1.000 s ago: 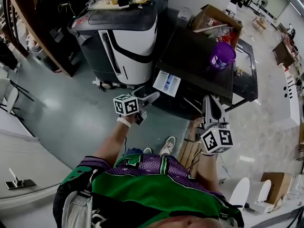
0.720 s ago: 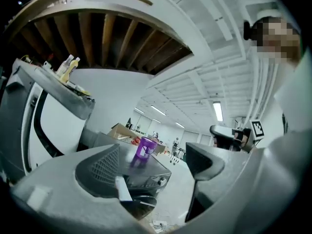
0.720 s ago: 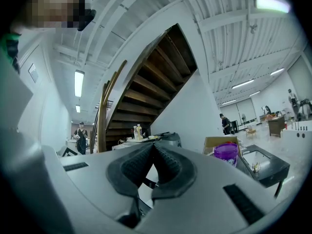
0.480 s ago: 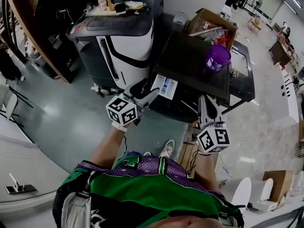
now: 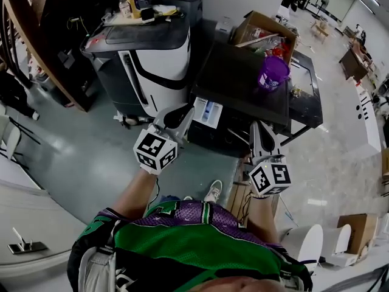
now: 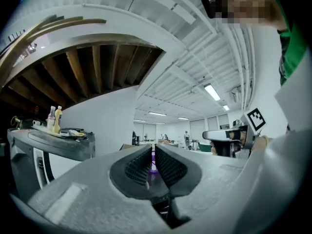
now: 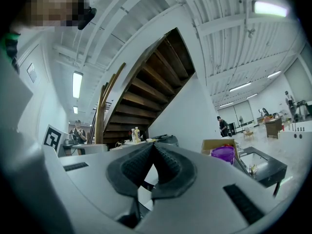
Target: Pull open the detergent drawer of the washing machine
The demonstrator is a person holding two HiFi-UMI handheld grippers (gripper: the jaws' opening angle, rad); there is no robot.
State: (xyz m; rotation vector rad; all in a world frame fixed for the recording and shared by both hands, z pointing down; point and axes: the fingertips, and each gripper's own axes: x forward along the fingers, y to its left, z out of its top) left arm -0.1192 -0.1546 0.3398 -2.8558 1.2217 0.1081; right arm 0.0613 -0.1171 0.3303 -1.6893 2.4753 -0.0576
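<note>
White detergent drawer (image 5: 207, 112) sticks out from the black washer (image 5: 243, 78), just beside the left tongs (image 5: 184, 111), which just snapped shut on nothing. Same for the right tongs (image 5: 261, 128): closed, empty.

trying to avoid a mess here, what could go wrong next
The left gripper has just closed on nothing beside the drawer, which already seems to jut out; a shut gripper could knock it rather than grip it. A hard tug might shake the purple cup on the washing machine.
</note>
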